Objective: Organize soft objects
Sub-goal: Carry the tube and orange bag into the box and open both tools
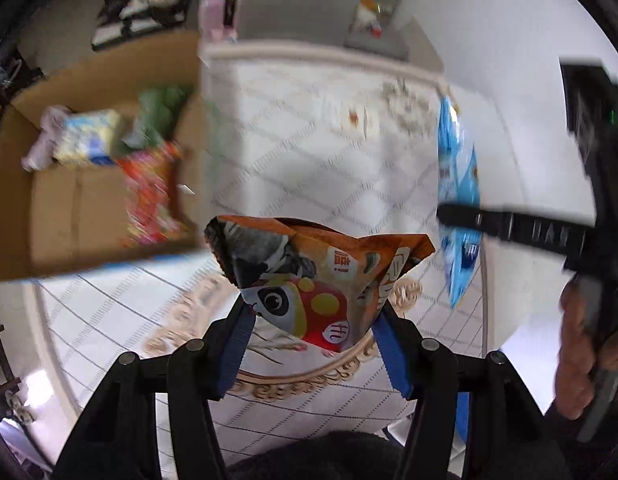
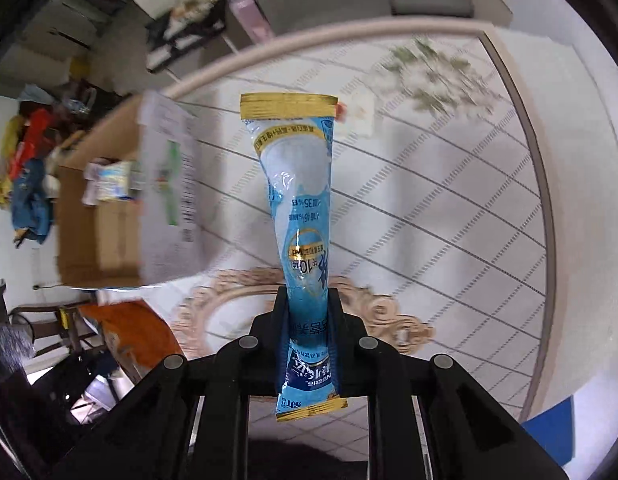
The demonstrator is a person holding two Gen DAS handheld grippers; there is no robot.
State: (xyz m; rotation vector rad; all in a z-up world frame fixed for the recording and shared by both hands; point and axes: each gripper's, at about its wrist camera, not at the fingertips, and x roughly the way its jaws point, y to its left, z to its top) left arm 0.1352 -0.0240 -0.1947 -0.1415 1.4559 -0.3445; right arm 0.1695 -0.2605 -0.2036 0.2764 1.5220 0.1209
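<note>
My left gripper (image 1: 311, 306) is shut on an orange snack bag (image 1: 309, 268) with a cartoon fish, held well above the round white table (image 1: 309, 140). My right gripper (image 2: 307, 300) is shut on a long blue and white sachet (image 2: 299, 184) with gold ends, which hangs away from the camera over the table (image 2: 449, 220). In the left wrist view the same blue sachet (image 1: 457, 168) shows at the right, pinched by the right gripper's black fingers (image 1: 509, 228), with a person's hand (image 1: 577, 352) behind them.
An open cardboard box (image 1: 89, 208) stands at the table's left, with a red snack bag (image 1: 149, 192), a tissue pack (image 1: 89, 136) and green items inside. The box (image 2: 109, 216) also shows in the right wrist view. A small white packet (image 2: 357, 116) lies on the table.
</note>
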